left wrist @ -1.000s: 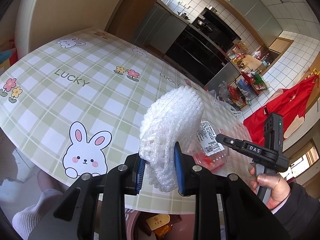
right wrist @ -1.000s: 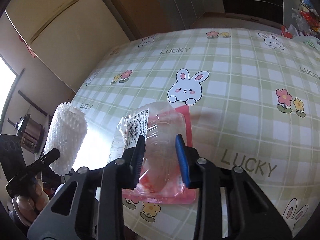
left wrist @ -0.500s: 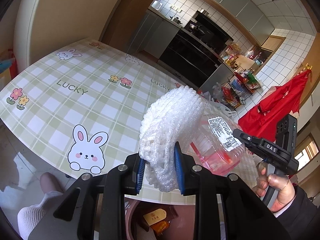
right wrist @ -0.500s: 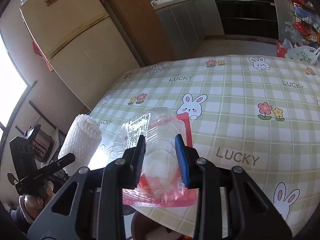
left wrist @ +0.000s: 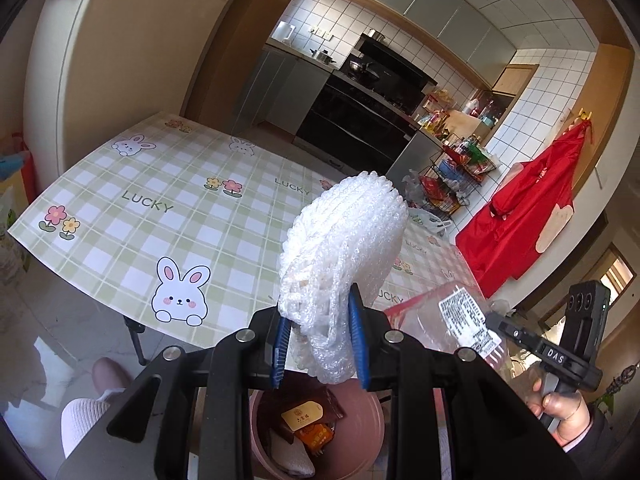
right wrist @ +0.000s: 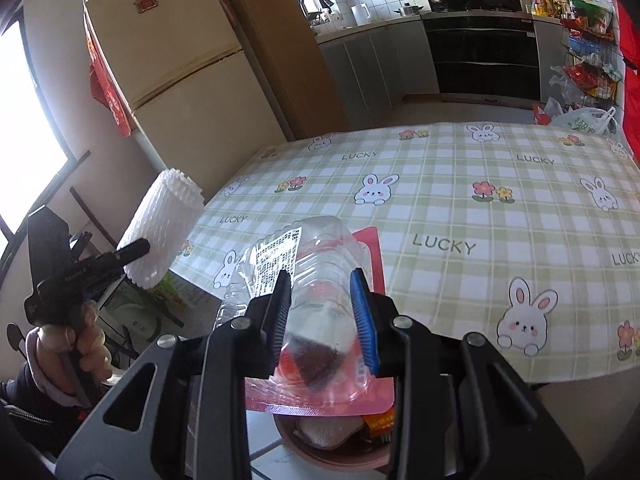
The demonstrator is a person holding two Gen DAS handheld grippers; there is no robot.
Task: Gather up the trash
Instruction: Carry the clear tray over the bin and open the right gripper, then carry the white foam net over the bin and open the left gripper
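My left gripper [left wrist: 318, 350] is shut on a white foam net sleeve [left wrist: 344, 256] and holds it off the table edge, above a pink trash bin [left wrist: 372, 420]. My right gripper [right wrist: 323, 320] is shut on a clear plastic clamshell package [right wrist: 316, 280] with a red backing and a printed label, held above the same bin [right wrist: 340, 452]. The foam sleeve also shows in the right wrist view [right wrist: 162, 230], at the left. The clamshell also shows in the left wrist view [left wrist: 448, 320], at the right. The bin holds wrappers and a foam piece.
The table [right wrist: 460, 200] carries a green checked cloth with rabbits and "LUCKY" prints. A fridge [right wrist: 176, 72] stands behind it and kitchen counters with an oven [right wrist: 480, 52] lie beyond. A red apron [left wrist: 524, 216] hangs at the right.
Both grippers have pulled back off the table with their loads. The trash bin has come into view under them.
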